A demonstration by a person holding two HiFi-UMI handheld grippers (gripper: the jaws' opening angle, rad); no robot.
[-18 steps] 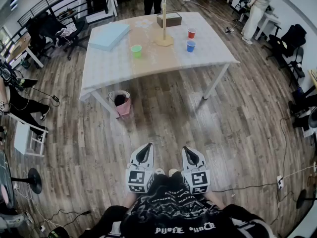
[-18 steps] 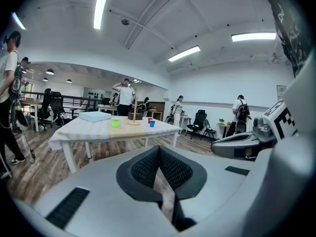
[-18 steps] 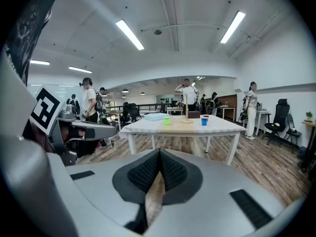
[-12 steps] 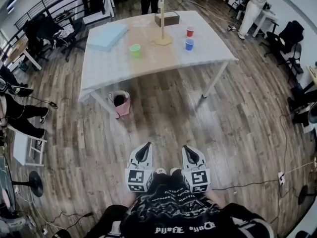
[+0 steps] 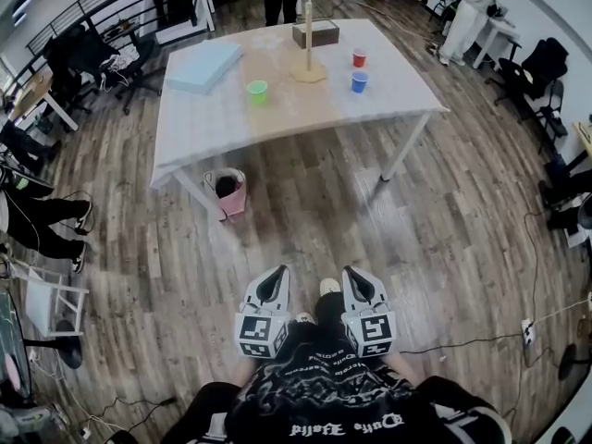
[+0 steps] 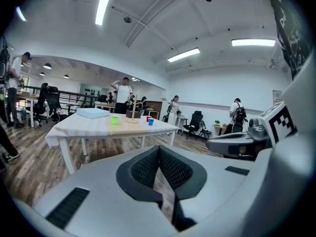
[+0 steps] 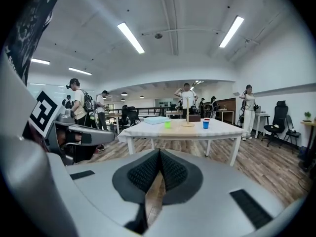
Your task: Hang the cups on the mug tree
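The only print in sight is the pale lettering across the person's dark shirt (image 5: pixel 314 405) at the bottom of the head view. It sits upside down and is too smeared to read with any confidence. The cubes on both tools carry black-and-white square markers, not words. The left gripper (image 5: pixel 276 274) and the right gripper (image 5: pixel 353 273) are held side by side low in front of the body, over the wooden floor. In each gripper view the ribbed dark pads are pressed together with nothing between them. All three cups stand far ahead of the fingers on the white table (image 5: pixel 203 128). The green cup (image 5: pixel 257 91) stands to the left of the mug tree (image 5: pixel 308 40), and the red cup (image 5: pixel 359 58) and blue cup (image 5: pixel 359 81) stand to its right, the red one farther back. A brown box (image 5: pixel 315 33) stands just behind the tree, a flat light-blue box (image 5: pixel 203 65) lies toward the table's far left corner, and a pink bin (image 5: pixel 227 191) stands on the floor by a table leg.
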